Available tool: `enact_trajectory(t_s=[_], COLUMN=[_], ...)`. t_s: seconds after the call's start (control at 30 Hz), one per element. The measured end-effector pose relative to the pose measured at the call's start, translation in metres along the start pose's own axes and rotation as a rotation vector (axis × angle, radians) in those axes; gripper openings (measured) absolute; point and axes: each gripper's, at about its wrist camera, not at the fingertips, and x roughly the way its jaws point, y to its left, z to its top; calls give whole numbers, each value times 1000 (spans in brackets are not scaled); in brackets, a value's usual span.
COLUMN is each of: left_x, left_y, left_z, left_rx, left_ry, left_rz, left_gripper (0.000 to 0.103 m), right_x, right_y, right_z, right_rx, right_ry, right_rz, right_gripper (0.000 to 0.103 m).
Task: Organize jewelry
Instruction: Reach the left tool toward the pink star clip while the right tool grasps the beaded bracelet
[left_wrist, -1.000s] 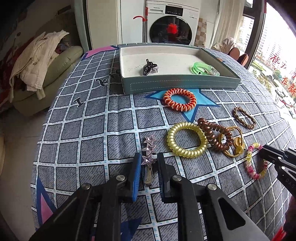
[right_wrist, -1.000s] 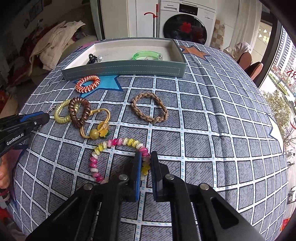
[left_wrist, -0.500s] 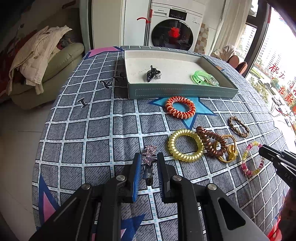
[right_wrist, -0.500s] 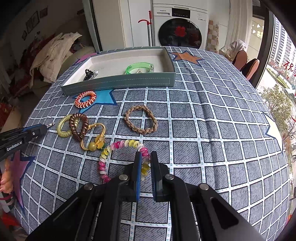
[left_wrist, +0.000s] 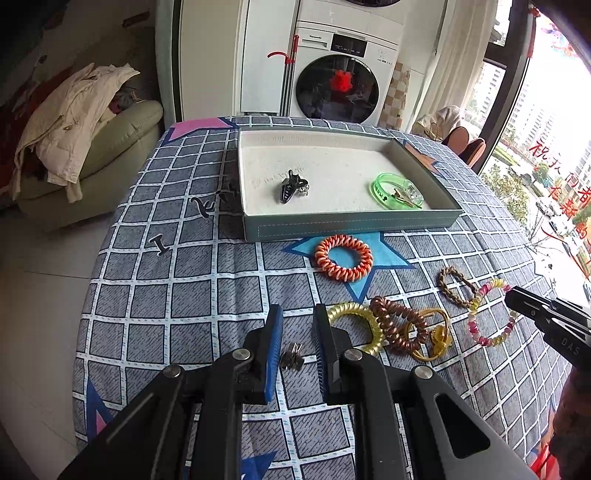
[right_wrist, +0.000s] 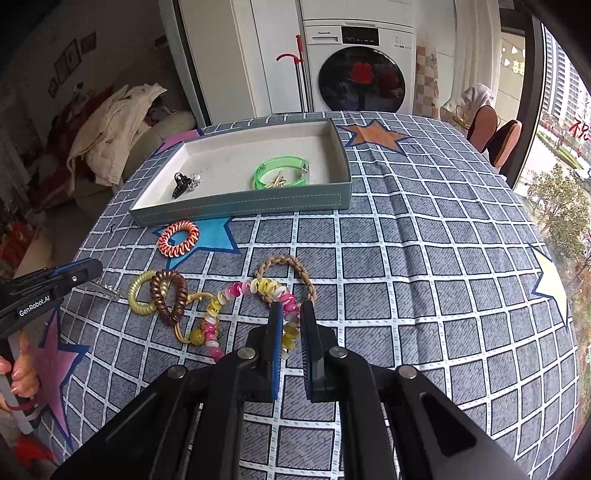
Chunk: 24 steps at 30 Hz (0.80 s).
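My left gripper (left_wrist: 297, 315) is shut on the star hair clip (left_wrist: 291, 357); only the clip's metal end shows between the pads, and it hangs above the cloth. My right gripper (right_wrist: 288, 310) is shut on the pink and yellow beaded bracelet (right_wrist: 236, 291), lifted off the table; it also shows in the left wrist view (left_wrist: 487, 314). The grey tray (left_wrist: 351, 225) stands at the back and holds a black claw clip (left_wrist: 291, 186) and a green bangle (left_wrist: 395, 190). The tray also shows in the right wrist view (right_wrist: 240, 208).
On the checked cloth lie an orange coil tie (left_wrist: 343, 257), a yellow coil tie (left_wrist: 354, 325), a brown coil tie (left_wrist: 400, 326), a gold charm tie (left_wrist: 434, 336) and a braided brown bracelet (left_wrist: 456, 286). A sofa (left_wrist: 92, 155) stands left, a washing machine (left_wrist: 340, 88) behind.
Both grippers have lifted and drawn back. The star clip has risen off the cloth in the left gripper. The beaded bracelet has risen and stretched in the right gripper.
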Motion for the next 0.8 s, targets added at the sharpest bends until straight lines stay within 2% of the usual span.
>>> enact_trajectory(t_s=[0.4,0.53,0.7,0.73,0.77,0.8], left_x=[2,6,11,12,11,9], left_y=[10,13,17,17,18,19], left_z=[6,-5,-21,-23,-25,-26], left_rx=[-23,-20,-22,-18,-15,-17], left_ry=[7,26,61,63,61,49], left_rz=[10,41,47,54,66,76], left_gripper=[36,37,38,45,79,103], right_x=[1,3,6,6,7,7], right_y=[3,2,1,0,0,0], right_z=[14,11,4,3,3,2], right_rx=[-2,3,8,10,13,16], right_ry=[-19,-8,9,12,13,14], right_rz=[20,30,38,40,42,44], right_gripper=[10,10,10,10,10,10])
